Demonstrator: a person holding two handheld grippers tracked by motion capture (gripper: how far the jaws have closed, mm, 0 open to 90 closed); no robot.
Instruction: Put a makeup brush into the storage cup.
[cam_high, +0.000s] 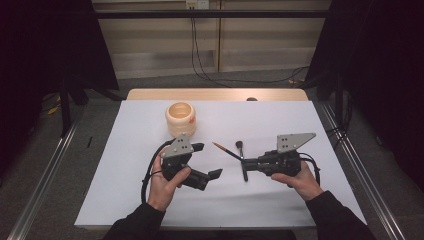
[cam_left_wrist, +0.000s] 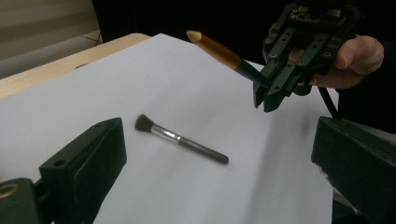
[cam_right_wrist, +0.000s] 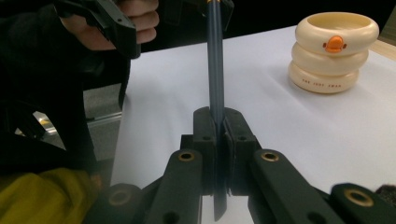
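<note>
At the left of the high view, the left gripper (cam_high: 209, 161) hovers over the white table cover (cam_high: 125, 200) with its jaws spread apart and nothing between them. Behind it stands a cream duck-faced holder (cam_high: 180, 119), stacked in rings and open at the top. Farther right, a small makeup brush (cam_high: 242, 160) lies flat on the cover. The right gripper (cam_high: 244, 162) is clamped on the dark handle of an orange-tipped brush (cam_high: 224, 150), lifted clear of the table. This looks like the carrying step; next, the held brush likely needs tipping upright above the holder's mouth, then release.
</note>
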